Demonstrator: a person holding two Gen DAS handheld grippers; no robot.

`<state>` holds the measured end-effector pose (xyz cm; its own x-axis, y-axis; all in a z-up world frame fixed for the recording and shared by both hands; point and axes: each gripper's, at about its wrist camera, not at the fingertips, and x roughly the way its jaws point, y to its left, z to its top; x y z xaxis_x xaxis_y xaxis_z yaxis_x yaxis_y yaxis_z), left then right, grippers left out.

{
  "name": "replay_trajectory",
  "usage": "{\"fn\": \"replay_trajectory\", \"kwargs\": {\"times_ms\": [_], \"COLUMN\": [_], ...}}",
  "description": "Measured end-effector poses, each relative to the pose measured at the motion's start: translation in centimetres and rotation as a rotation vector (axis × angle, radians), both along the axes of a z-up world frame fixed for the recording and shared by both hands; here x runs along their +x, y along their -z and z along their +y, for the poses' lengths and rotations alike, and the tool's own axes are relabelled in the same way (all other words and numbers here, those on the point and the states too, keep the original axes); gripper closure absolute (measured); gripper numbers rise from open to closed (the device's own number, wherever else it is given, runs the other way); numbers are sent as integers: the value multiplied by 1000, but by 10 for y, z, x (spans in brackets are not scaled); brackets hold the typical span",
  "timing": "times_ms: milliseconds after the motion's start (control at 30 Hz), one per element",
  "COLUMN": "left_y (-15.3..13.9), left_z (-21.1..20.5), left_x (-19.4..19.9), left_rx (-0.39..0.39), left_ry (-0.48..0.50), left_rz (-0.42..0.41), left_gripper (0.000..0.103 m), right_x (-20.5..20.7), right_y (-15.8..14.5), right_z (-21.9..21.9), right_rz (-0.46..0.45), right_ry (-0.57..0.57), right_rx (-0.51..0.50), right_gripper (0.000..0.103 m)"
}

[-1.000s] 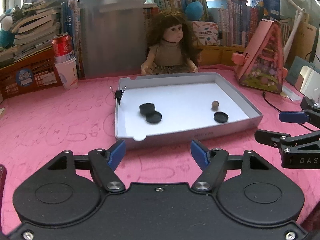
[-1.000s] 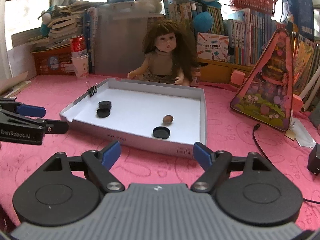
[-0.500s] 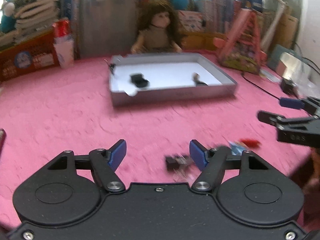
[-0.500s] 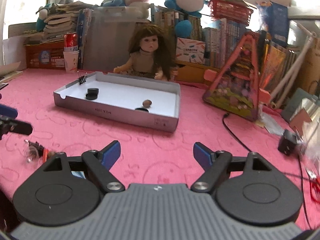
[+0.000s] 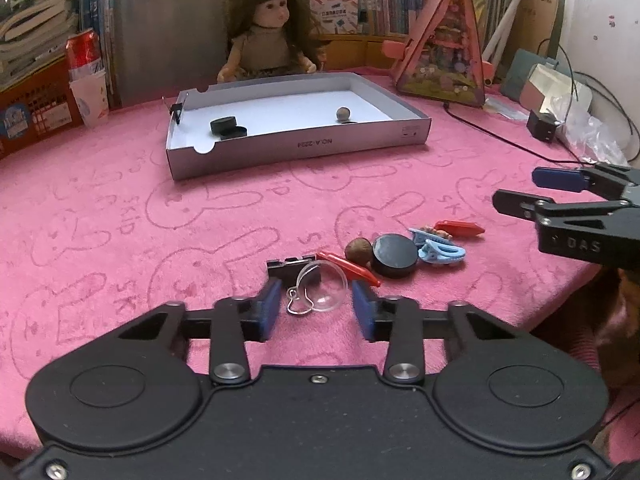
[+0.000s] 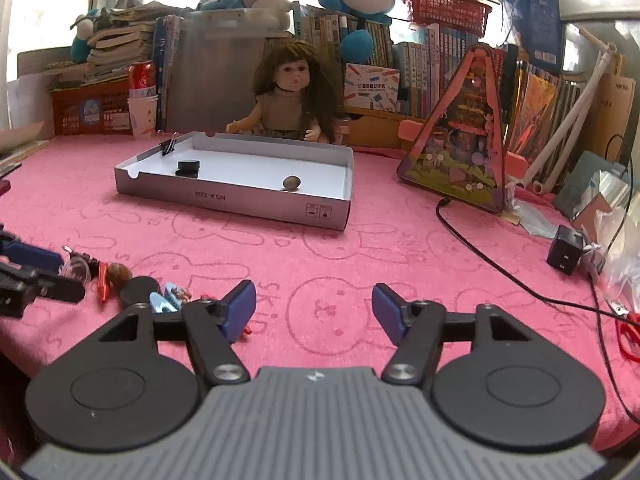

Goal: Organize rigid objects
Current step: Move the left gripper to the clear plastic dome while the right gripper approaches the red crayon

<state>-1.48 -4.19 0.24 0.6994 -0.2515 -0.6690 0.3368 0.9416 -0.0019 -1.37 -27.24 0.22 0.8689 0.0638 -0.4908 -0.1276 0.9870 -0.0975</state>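
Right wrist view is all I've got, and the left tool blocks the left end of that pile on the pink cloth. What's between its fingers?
Observer: The left tool is open. A clear dome with a wire hook lies between its fingers, not gripped.
Operator: Anything right behind the dome?
Observer: A black binder clip sits on the cloth just beyond it. The dome overlaps it in the left wrist view.
Operator: And past the blue clips?
Observer: A red piece lies flat just beyond them.
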Motion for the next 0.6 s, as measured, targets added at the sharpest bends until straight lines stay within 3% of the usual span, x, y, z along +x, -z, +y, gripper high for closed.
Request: {"fn": "replay_trajectory", "kwargs": {"times_ms": [300, 467, 600], "left_y": [-4, -13, -17], "left_z": [-5, 9, 19], "left_x": [1, 0, 1], "left_rx": [25, 17, 18], "left_ry": [13, -21, -57], "left_rz": [-39, -52, -62], "left_gripper": [73, 73, 73], "right_x": [2, 8, 13], "right_y": [10, 17, 20], "right_z": [10, 22, 31], "right_rz": [43, 70, 78], "right_ry": [-31, -70, -98], "right_rx": [-28, -25, -18], "right_gripper": [42, 54, 57]}}
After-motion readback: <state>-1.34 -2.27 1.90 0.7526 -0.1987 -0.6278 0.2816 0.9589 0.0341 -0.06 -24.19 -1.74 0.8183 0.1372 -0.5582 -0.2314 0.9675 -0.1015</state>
